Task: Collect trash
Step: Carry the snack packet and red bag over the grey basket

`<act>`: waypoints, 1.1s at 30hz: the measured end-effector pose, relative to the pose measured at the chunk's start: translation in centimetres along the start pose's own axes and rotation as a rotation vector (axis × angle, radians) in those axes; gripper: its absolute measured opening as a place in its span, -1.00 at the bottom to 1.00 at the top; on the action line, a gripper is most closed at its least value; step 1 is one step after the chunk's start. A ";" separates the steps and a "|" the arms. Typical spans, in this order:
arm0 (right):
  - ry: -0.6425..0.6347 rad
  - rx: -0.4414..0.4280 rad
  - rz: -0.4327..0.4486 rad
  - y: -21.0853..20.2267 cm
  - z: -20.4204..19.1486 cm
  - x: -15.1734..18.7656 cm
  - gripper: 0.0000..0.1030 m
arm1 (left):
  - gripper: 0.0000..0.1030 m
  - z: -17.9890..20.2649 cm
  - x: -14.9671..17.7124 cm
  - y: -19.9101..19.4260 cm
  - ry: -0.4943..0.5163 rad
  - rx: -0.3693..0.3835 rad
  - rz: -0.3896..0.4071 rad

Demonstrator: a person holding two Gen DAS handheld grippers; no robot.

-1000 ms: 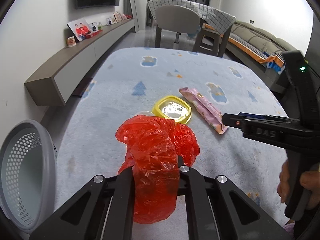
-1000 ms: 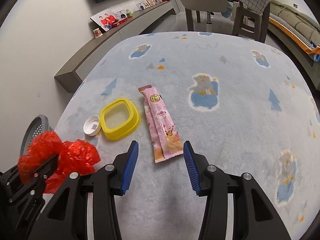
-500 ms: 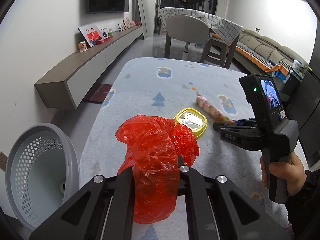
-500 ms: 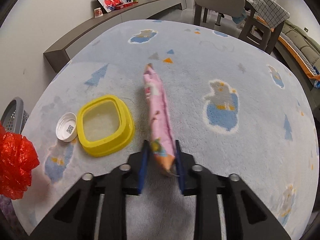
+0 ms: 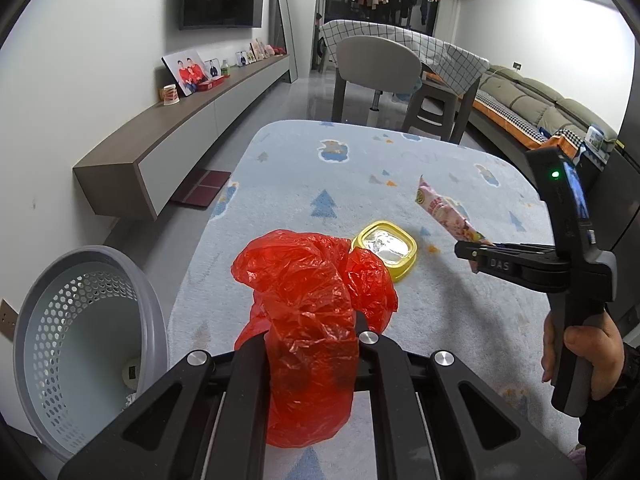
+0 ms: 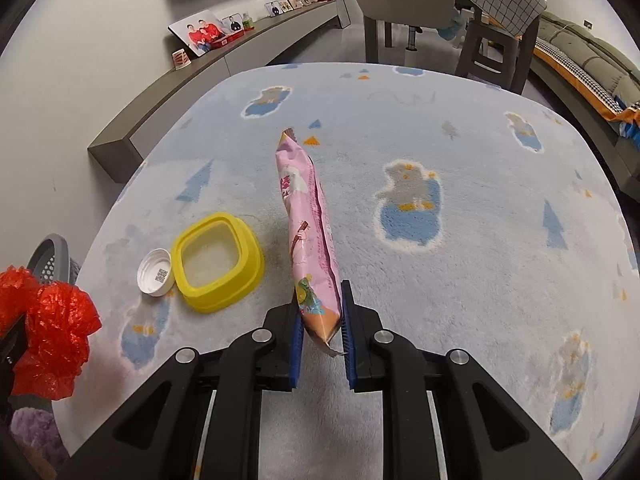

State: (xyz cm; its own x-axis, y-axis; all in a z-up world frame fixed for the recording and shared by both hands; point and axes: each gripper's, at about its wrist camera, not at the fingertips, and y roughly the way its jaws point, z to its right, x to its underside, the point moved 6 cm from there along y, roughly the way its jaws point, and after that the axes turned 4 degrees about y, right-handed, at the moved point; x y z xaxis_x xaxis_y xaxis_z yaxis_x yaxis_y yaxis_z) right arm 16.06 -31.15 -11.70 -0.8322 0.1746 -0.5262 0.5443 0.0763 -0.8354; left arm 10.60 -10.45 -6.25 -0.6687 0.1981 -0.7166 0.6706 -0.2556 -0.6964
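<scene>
Two claws grip trash: left claw (image 5: 312, 344) pinches crinkly red plastic bag (image 5: 312, 300), right claw (image 6: 320, 320) clamps glossy pink wrapper (image 6: 308, 232).

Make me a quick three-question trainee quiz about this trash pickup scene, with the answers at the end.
1. True or false: the left gripper is shut on the red plastic bag.
2. What does the right gripper hold? A) white bottle cap B) pink snack wrapper C) yellow container
3. Fill in: the white bottle cap lies on the rug right beside the ____ container.

Key:
1. True; the bag bulges up between its fingers.
2. B; the pink snack wrapper is pinched at its near end, its far end sticking out ahead.
3. Yellow; the yellow container sits open side up, left of the wrapper. The grey perforated bin stands off the rug's left edge.
</scene>
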 end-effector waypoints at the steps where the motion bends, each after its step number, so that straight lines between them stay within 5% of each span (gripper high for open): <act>1: 0.007 -0.004 0.012 -0.7 -0.2 0.0 -0.69 | -0.86 0.0 0.0 -0.3 0.001 0.000 0.005; 14: 0.019 -0.090 0.092 -6.9 -5.8 3.2 -0.69 | -0.86 -2.0 0.2 -3.3 -0.022 0.004 0.050; 33: -0.104 -0.245 0.099 -8.3 -18.1 4.1 -0.69 | -0.86 -11.2 2.1 -8.3 -0.088 -0.147 0.075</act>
State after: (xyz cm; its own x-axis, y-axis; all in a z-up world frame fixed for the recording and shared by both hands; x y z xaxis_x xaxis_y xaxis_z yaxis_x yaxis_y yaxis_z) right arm 10.06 -13.35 -4.01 -0.7730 0.0919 -0.6277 0.6225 0.3009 -0.7225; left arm 7.24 2.71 -2.43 -0.6361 0.0983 -0.7653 0.7552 -0.1242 -0.6437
